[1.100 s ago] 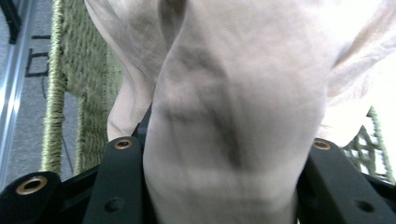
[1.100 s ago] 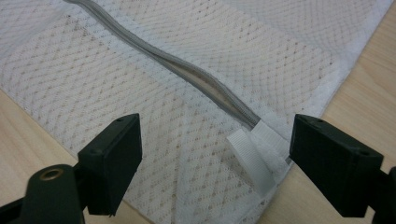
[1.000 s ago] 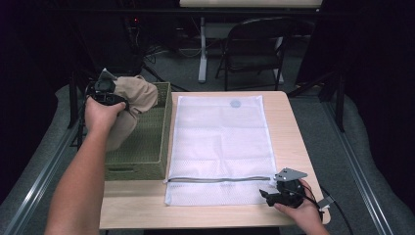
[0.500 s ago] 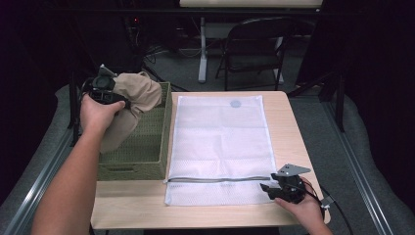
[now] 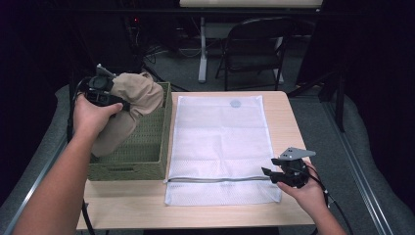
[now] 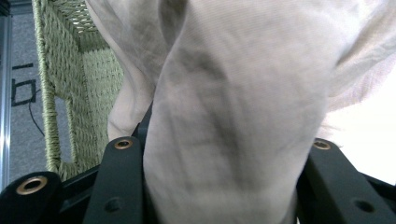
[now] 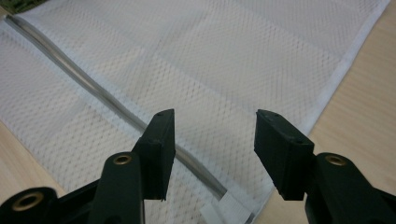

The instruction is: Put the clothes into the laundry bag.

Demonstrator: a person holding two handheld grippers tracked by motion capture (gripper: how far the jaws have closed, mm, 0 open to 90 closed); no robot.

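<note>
Right gripper [image 5: 268, 173] risen, jaws closing above zipper [image 7: 93, 91]; left gripper [image 5: 126, 105] clamps cloth [image 6: 233, 116].

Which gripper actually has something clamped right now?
The left gripper: its fingers pinch the beige cloth over the woven basket. The right gripper stands open above the mesh bag.

- A light wooden table [image 5: 284, 112] fills the middle of the frame.
- Grey carpet floor [image 5: 318, 112] shows around it, at the left, right and upper centre.
- A dark folding chair [image 5: 254, 44] stands beyond the table, upper centre.
- A white table leg [image 5: 202, 54] stands left of it.
- The room's upper corners lie in darkness.
</note>
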